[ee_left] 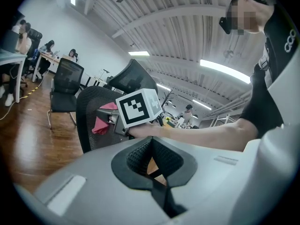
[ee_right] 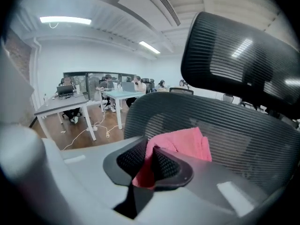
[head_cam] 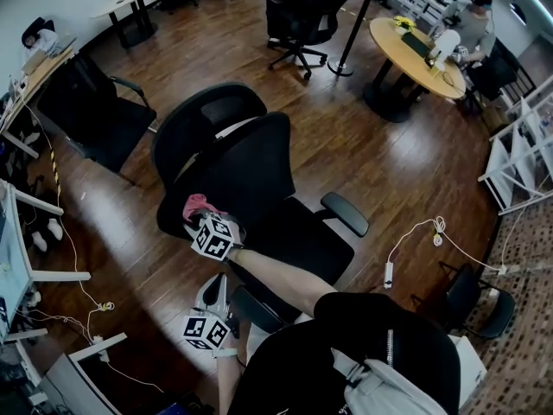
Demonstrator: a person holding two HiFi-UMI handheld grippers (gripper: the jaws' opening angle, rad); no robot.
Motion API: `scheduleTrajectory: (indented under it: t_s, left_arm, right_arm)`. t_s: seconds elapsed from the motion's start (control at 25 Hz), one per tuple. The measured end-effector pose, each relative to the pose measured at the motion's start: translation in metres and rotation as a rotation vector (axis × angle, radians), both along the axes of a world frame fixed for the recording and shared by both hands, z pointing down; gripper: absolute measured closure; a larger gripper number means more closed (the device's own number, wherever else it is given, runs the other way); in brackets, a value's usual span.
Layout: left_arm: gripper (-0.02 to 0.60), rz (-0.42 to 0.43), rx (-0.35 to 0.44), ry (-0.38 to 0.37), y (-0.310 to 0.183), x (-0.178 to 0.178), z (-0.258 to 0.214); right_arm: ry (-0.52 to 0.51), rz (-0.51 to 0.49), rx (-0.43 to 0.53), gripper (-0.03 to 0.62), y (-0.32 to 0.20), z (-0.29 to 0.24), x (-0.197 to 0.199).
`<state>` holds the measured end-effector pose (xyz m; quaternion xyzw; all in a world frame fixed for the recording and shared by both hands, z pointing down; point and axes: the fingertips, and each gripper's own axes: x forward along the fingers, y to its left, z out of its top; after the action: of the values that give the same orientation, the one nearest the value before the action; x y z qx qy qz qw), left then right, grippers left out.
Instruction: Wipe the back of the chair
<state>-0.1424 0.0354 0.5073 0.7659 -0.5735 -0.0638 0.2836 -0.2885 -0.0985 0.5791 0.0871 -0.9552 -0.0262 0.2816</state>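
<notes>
On chair backrest (ee_right: 253, 135), left side: R gripper (ee_right: 151, 150) pressing pinched pink cloth (ee_right: 183, 143); wipe prob. barely begun. L gripper (ee_left: 151, 142) closed, idling empty.

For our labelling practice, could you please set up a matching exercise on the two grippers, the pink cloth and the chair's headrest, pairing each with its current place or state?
Things:
1. left gripper
2. right gripper
3. pink cloth
4. headrest

Places or states:
A. sits above the mesh backrest
B. jaws together, nothing between them
C. jaws closed on the cloth
D. lies against the mesh backrest

Pairs: 1-B, 2-C, 3-D, 4-A
</notes>
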Motion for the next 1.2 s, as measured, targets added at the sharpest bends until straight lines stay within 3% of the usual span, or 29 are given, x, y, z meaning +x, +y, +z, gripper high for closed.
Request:
scheduleTrajectory:
  t_s: [0.28,0.6,1.2]
  left_arm:
    - [0.591,-0.011,-0.003,-0.006,0.006,-0.003,-0.002]
    - [0.591,-0.017,-0.008,-0.009,0.009,0.000,-0.001]
    - [0.591,-0.006,-0.014,-0.010,-0.003,0.019,-0.001]
  right_arm:
    - [-0.003,-0.155,-0.054,0.557,0.049,-0.001,-0.019]
    - [-0.040,-0.413,-0.225,0.557,0.119,0.000,-0.031]
    - [-0.037,-0.206,-0.183,0.557,0.033,0.014,0.008]
